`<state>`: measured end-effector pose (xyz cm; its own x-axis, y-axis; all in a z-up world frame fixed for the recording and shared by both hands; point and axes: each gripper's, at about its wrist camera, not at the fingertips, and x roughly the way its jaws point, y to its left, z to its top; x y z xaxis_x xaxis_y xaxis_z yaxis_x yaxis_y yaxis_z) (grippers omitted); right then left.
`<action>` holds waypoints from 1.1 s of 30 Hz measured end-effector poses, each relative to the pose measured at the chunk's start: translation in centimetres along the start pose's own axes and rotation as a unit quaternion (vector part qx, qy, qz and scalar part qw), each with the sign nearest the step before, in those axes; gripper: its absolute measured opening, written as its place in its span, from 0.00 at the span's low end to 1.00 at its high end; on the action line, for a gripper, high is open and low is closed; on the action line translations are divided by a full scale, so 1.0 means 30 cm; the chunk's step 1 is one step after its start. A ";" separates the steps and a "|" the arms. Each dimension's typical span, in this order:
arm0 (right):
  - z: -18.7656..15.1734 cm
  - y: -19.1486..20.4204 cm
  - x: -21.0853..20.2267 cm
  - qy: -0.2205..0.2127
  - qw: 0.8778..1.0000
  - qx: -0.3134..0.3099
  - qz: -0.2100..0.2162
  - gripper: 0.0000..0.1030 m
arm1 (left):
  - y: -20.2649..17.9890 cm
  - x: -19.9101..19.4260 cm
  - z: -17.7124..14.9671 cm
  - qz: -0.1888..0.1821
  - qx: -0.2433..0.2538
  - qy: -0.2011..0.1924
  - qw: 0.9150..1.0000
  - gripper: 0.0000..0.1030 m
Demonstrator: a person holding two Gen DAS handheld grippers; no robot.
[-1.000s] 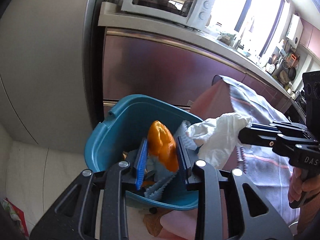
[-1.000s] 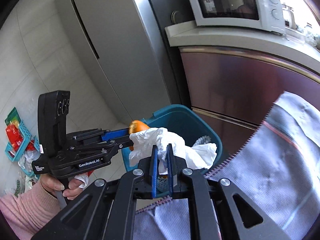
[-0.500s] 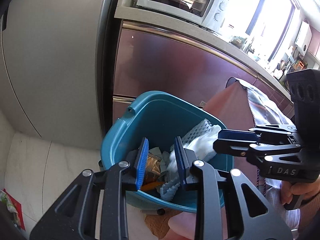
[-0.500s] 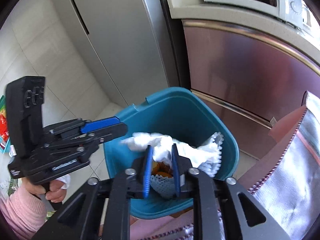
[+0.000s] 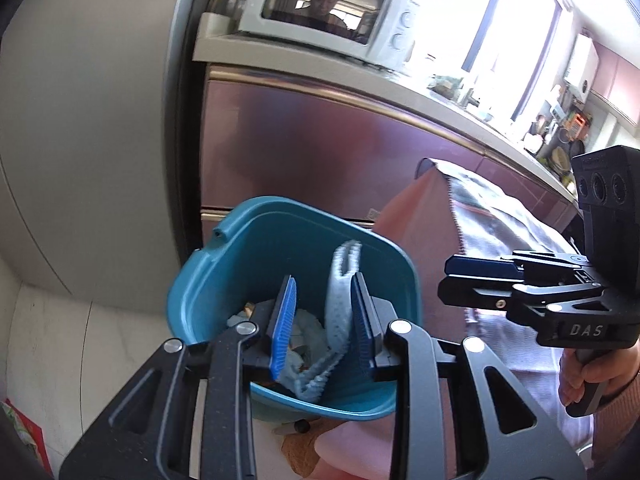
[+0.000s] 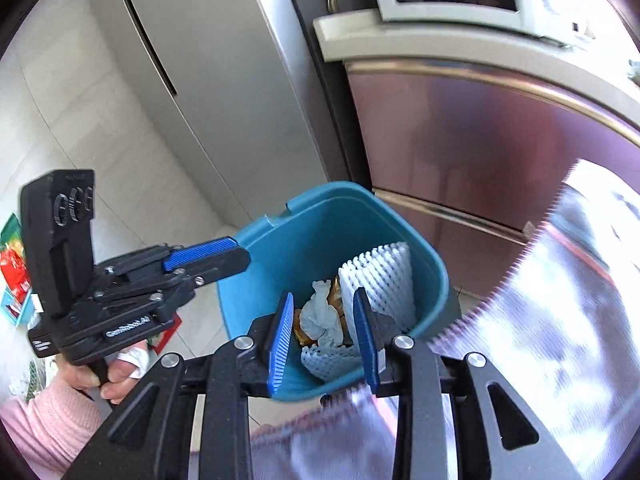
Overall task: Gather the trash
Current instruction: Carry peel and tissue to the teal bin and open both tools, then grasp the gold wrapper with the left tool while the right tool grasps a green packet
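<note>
A teal trash bin (image 5: 256, 256) stands on the floor below both grippers; it also shows in the right wrist view (image 6: 320, 232). Inside lie a white foam net sleeve (image 6: 380, 280), a crumpled white tissue (image 6: 322, 316) and orange trash (image 6: 334, 300). The foam net (image 5: 338, 308) stands up in the bin in the left wrist view. My left gripper (image 5: 322, 328) is open and empty above the bin's near side. My right gripper (image 6: 322, 346) is open and empty above the bin.
A maroon cabinet (image 5: 320, 152) with a white microwave (image 5: 328, 20) on top stands behind the bin. A grey fridge (image 6: 208, 80) is to the left. A cloth-covered table edge (image 5: 500, 216) is on the right. Colourful litter (image 6: 12, 268) lies on the floor at left.
My left gripper let go of the orange item and my right gripper let go of the white tissue; both now lie in the bin. Both grippers have opened and stay above it.
</note>
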<state>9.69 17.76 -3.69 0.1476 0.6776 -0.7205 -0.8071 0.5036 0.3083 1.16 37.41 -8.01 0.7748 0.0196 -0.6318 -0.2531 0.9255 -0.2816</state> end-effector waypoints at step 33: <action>-0.830 -0.437 -0.981 -0.218 0.908 0.258 -0.249 0.39 | -1.093 0.022 -0.217 -0.272 0.237 0.047 0.931 0.49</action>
<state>1.70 -22.15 -2.00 0.7238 0.3874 -0.5710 -0.2198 0.9138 0.3415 6.21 4.61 -3.88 0.6538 -0.5137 -0.5556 0.4635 0.8523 -0.2425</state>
